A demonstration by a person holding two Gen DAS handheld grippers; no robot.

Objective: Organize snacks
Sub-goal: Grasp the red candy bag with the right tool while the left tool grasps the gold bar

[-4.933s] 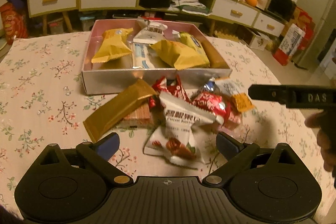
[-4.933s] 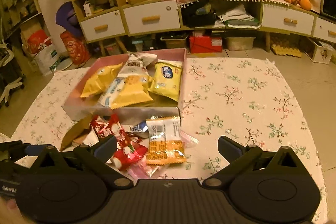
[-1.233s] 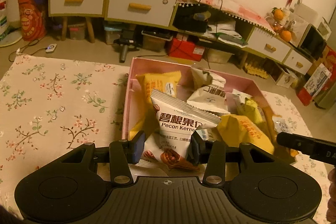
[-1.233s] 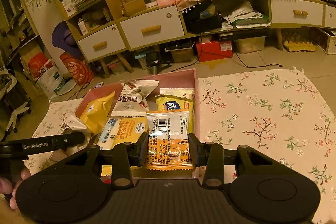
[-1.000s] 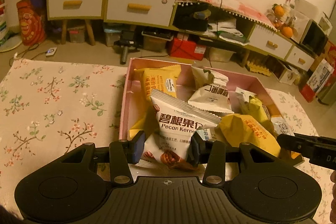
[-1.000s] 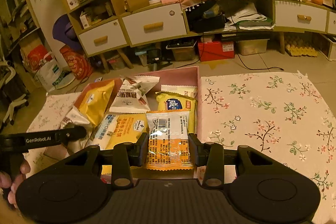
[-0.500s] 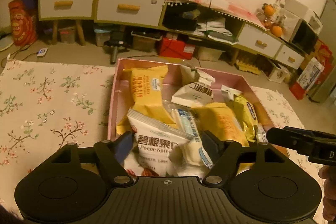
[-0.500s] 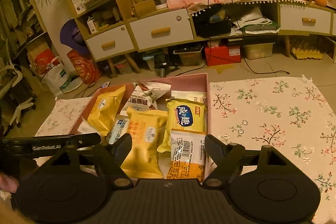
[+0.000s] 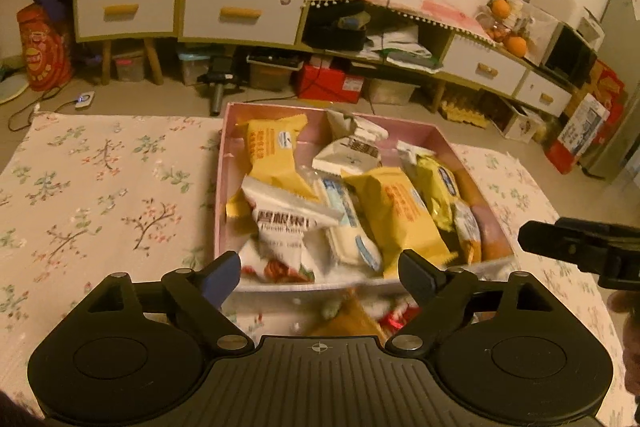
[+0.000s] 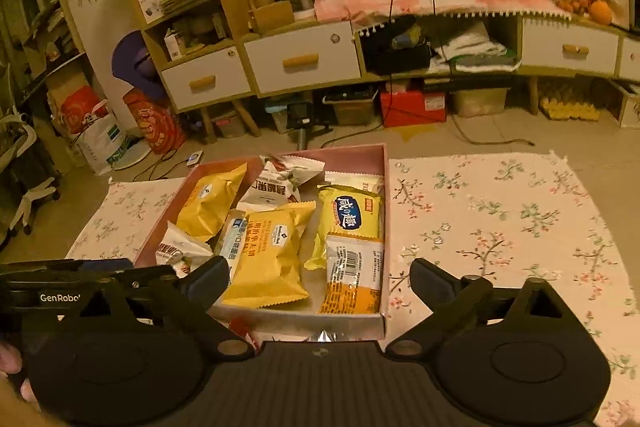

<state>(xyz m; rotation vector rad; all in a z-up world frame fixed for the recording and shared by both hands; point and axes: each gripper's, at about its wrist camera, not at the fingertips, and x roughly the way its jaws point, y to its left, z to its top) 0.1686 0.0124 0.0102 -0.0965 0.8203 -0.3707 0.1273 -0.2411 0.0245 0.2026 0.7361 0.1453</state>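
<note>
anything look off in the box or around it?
Mostly fine. Both grippers are opening with nothing between the fingers. The snacks in the pink box lie heaped and overlapping, not in rows. A few packets sit outside on the cloth, against the box's near wall. No spill or damage shows.

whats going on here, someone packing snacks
A person with a gripper in each hand is sorting snack packets into a pink box on a flowered tablecloth. The left gripper and right gripper hover over it, jaws opening and empty. A pecan packet and an orange packet lie inside; a few snacks remain outside.
</note>
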